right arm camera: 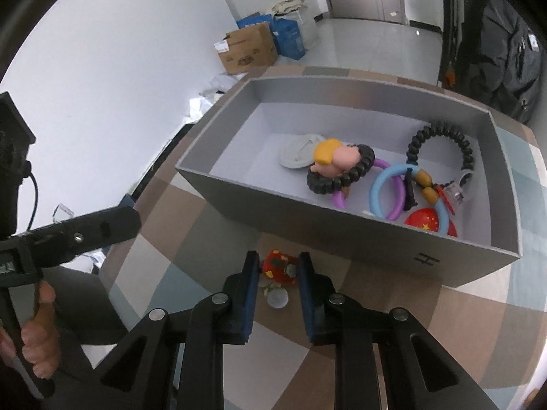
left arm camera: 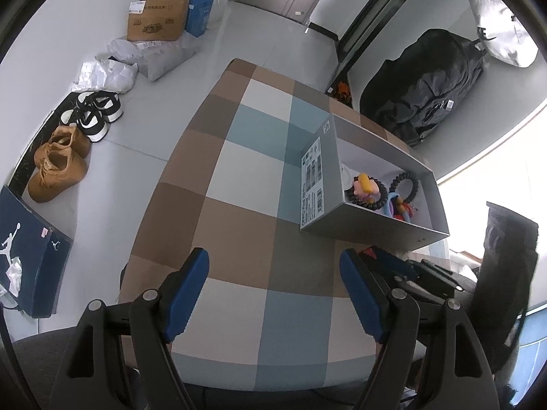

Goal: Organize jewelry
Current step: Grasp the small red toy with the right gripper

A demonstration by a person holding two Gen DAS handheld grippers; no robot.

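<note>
A small red charm [right arm camera: 278, 268] with a clear disc [right arm camera: 277, 298] attached lies on the checkered tablecloth [right arm camera: 212, 239], just in front of the grey box [right arm camera: 307, 225]. My right gripper [right arm camera: 278, 260] points down at it, its blue pads pressing the charm from both sides. Inside the box lie a pink pig figure [right arm camera: 333, 160] in a black coil band, a black bead bracelet [right arm camera: 465, 147], blue and purple rings [right arm camera: 379, 184], a red ball [right arm camera: 424, 222] and a grey disc [right arm camera: 294, 157]. My left gripper [left arm camera: 273, 256] hangs open over bare tablecloth, left of the box [left arm camera: 376, 225].
A hand [right arm camera: 37, 341] holds the left gripper's handle at the left of the right wrist view. On the floor beside the table are shoes [left arm camera: 58, 164], cardboard boxes [left arm camera: 157, 17] and a blue shoebox [left arm camera: 27, 249]. A black backpack [left arm camera: 427, 82] stands behind the table.
</note>
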